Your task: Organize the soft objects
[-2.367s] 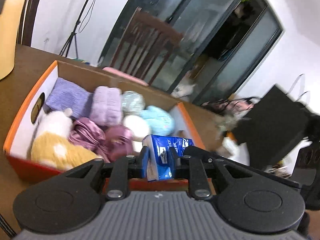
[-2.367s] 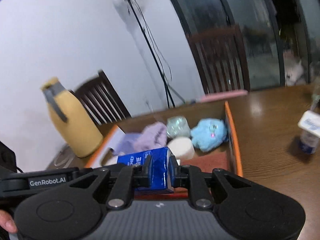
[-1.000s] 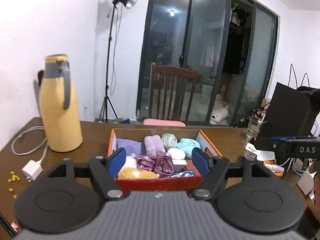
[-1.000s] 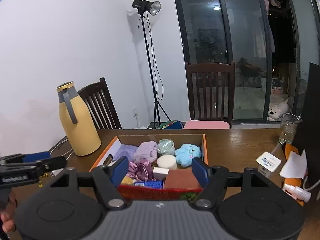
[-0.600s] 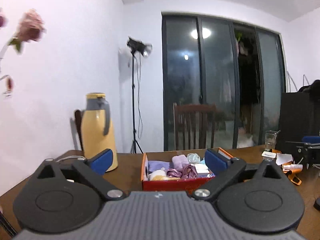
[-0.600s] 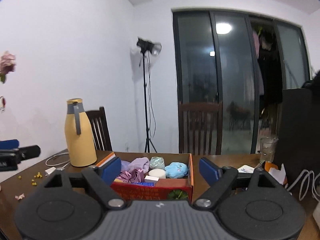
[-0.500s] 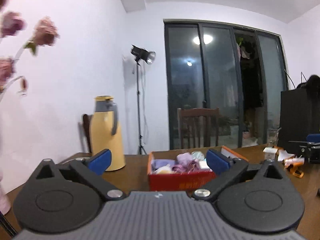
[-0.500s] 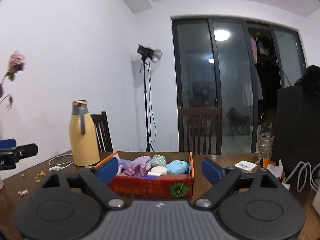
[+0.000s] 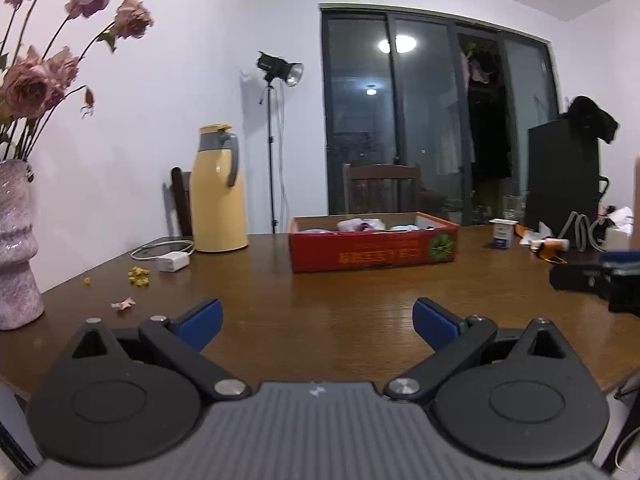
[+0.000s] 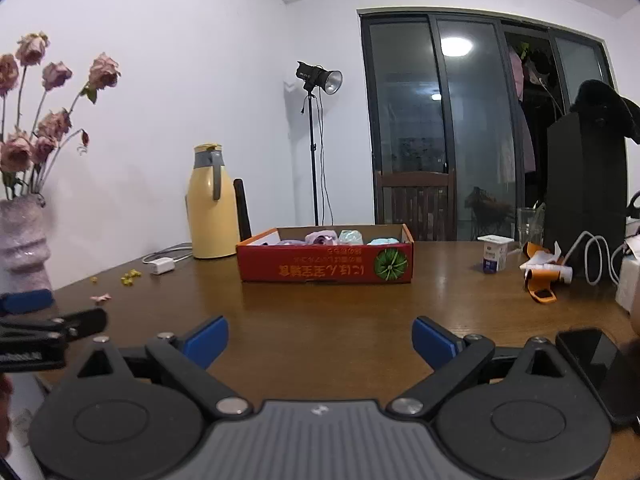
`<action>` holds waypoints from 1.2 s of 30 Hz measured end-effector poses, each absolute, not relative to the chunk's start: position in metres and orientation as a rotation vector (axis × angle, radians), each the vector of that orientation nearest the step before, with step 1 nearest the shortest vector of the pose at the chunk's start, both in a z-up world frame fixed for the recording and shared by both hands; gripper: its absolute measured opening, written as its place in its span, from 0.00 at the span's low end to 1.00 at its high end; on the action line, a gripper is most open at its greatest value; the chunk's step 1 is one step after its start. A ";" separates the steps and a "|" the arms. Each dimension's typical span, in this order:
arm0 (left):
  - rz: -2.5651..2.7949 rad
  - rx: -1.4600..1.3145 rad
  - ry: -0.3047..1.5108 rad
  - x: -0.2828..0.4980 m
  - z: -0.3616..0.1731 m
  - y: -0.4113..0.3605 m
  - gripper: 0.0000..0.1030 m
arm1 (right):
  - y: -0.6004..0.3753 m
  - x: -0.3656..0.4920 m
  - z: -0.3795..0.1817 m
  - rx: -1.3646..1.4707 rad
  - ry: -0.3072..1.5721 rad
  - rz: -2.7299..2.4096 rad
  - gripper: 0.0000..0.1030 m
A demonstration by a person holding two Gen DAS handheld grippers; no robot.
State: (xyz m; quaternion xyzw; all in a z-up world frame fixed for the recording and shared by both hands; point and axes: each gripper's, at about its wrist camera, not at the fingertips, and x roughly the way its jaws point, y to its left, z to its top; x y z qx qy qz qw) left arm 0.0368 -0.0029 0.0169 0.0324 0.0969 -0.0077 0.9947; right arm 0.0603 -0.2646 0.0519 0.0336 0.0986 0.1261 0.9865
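Left gripper (image 9: 318, 322) and right gripper (image 10: 320, 338): jaws spread wide, holding nothing. Red cardboard box (image 9: 374, 254), rectangular, sits mid-frame on the glossy wooden table (image 9: 320, 308), long side crosswise; soft items (image 10: 322, 237) of fuzzy pastel fabric inside.

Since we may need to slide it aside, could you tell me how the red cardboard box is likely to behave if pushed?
The red cardboard box looks wide, low and flat-bottomed, so it should slide rather than tip. Its plush toys and fabrics suggest a light load. The wooden table looks glossy, so friction seems low.
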 end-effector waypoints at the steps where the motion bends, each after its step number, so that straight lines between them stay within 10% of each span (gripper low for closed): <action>1: -0.013 0.072 0.186 0.035 0.018 -0.004 1.00 | -0.263 0.057 0.054 0.059 0.181 0.250 0.96; 36: -0.011 0.045 0.164 0.037 0.032 -0.003 1.00 | -0.265 0.058 0.062 0.051 0.175 0.237 0.99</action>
